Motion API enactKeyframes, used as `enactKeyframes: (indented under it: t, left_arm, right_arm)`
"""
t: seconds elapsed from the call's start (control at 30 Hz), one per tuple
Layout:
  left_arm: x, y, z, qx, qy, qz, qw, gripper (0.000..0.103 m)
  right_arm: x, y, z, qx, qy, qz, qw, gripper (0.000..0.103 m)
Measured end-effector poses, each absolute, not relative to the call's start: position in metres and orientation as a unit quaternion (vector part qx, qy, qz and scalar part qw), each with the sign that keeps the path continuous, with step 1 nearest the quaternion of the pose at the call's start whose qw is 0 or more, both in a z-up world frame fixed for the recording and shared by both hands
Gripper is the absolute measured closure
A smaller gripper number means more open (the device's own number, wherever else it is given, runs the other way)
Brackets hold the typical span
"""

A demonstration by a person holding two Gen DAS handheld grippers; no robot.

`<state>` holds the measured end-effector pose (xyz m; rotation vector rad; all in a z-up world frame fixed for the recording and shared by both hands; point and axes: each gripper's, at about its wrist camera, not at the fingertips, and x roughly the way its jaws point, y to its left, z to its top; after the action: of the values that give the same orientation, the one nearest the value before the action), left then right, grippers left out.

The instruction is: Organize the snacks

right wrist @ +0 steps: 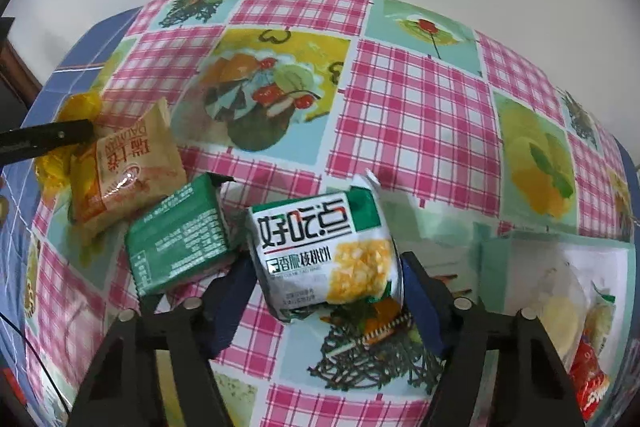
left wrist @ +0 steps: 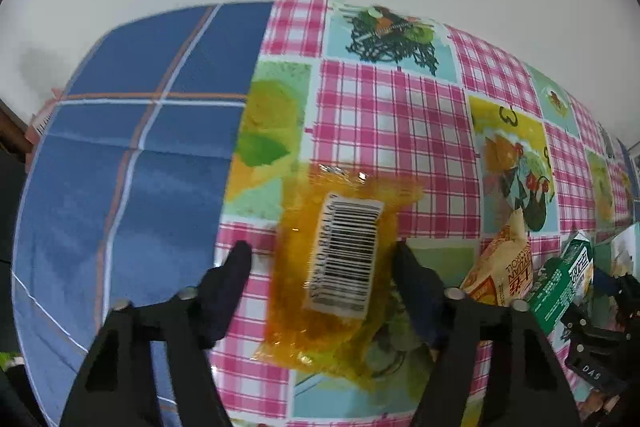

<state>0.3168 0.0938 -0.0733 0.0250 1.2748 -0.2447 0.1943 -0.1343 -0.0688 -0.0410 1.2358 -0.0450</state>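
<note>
left gripper (left wrist: 322,251): points steeply down over the bench, jaws about half wide; the right finger (left wrist: 416,287) touches the edge of the orange packet, the left finger (left wrist: 228,283) stands just clear of it, so the packet is between them but not squeezed
orange packet (left wrist: 340,267): clear orange wrapper with a white barcode label, lying flat on the pink-checked cloth, near the seam with the blue cloth
right gripper (right wrist: 324,275): also pointing steeply down, jaws about half wide, a finger close on each side of the white and green packet; whether the pads press on it I cannot tell
white and green packet (right wrist: 326,255): printed face up, yellow biscuit picture at lower right, resting on the bench between the right gripper's fingers
green packet (right wrist: 180,251): just left of the white and green one, tilted, back side showing
tan packet (right wrist: 128,167): beyond the green packet, leaning on it
bench (right wrist: 420,115): covered by a pink-checked cloth with fruit and salad pictures
blue cloth (left wrist: 132,155): plaid, covering the left end
</note>
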Motion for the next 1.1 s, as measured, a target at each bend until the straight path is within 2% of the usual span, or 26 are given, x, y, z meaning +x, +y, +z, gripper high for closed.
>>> enactKeyframes:
  t: [0.03, 0.2, 0.43, 0.7, 1.1]
  left_arm:
    - [0.317, 0.092, -0.074, 0.011, 0.596, -0.115, 0.795, 0.047]
    - [0.313, 0.079, -0.074, 0.034, 0.597, -0.114, 0.793, 0.060]
    - [0.295, 0.063, -0.058, 0.019, 0.598, -0.109, 0.794, 0.060]
    - [0.261, 0.039, -0.002, -0.014, 0.562, -0.106, 0.820, 0.060]
    - [0.183, -0.049, 0.031, -0.070, 0.549, -0.163, 0.817, 0.060]
  right_arm:
    - [0.195, -0.134, -0.069, -0.020, 0.578, -0.018, 0.815, 0.034]
    - [0.195, -0.132, -0.067, -0.024, 0.574, -0.012, 0.819, 0.044]
    - [0.171, -0.137, -0.060, -0.009, 0.576, -0.017, 0.818, 0.044]
    - [0.140, -0.157, -0.019, 0.030, 0.550, -0.031, 0.834, 0.044]
    - [0.080, -0.215, 0.031, 0.103, 0.504, -0.099, 0.852, 0.044]
